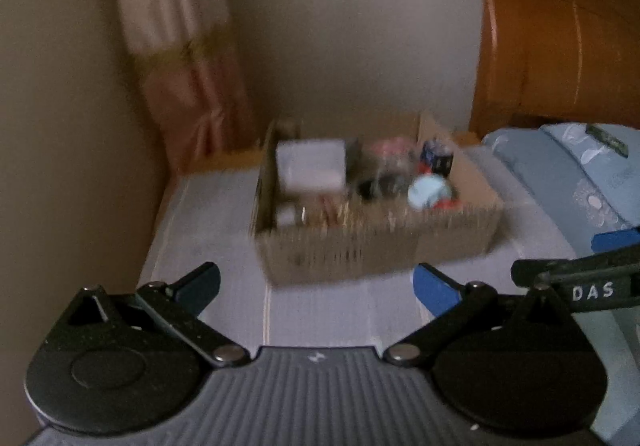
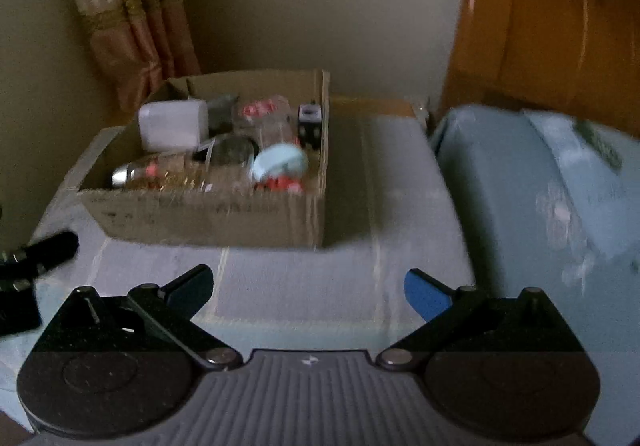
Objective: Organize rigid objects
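Holding both grippers over the bed, we see the left gripper and right gripper spread wide, gripping nothing. Ahead sits a cardboard box of jumbled items, blurred.

dim room, plain beige walls, pink-gold curtain in left corner, orange wooden headboard right, bed with lilac sheet, blue pillow
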The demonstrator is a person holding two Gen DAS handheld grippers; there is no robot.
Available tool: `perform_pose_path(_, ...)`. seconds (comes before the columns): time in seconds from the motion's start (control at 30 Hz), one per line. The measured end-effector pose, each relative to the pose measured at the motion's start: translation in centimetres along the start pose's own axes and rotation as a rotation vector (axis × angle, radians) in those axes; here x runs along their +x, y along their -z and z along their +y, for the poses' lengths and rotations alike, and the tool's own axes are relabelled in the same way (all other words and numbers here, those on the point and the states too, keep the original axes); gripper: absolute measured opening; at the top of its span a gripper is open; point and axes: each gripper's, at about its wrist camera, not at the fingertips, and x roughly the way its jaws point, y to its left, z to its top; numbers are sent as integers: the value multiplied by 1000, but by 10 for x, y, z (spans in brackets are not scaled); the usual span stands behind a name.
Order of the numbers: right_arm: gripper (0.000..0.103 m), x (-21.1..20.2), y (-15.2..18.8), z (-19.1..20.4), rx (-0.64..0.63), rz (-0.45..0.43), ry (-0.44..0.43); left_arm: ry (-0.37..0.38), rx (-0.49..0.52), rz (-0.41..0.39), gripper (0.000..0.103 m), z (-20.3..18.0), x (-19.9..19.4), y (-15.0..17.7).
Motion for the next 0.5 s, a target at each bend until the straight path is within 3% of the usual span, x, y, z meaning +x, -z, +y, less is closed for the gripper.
perform_pose_path(0.23, 103, -32, 37, 9, 21, -27, 59, -5, -37, 37, 102, -3, -33, 32)
perform_pose_path(0.5, 103, -63, 41, 10, 18, -92, 70, -7, -44, 18, 102, -5, -58, 27)
